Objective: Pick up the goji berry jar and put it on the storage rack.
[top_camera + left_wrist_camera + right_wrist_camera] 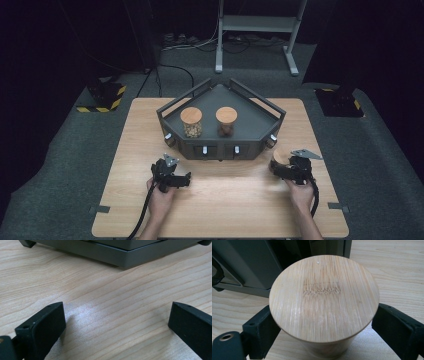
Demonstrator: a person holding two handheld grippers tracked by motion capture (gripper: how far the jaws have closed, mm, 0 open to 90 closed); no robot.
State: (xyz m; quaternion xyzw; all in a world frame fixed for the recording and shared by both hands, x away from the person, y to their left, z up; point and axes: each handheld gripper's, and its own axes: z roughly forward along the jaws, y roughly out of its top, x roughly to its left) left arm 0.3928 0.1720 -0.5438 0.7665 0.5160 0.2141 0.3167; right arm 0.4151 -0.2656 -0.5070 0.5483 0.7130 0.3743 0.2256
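The right tongs (pixel 324 340) straddle a bamboo-lidded jar (pixel 324 297) near the bench's (pixel 225 200) right edge, beside the grey tray (pixel 220 142); whether the pads press it I cannot tell. The left tongs (pixel 117 322) gape released over bare wood with free room around.

A lab: dark curtains, hazard-taped stands (pixel 102 97) (cables (pixel 172 70) on carpet)

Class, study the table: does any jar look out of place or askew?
One wooden-lidded jar stands upright on the table beside the grey tray, between the right gripper jaws, while two jars sit inside the tray. Nothing spilled.
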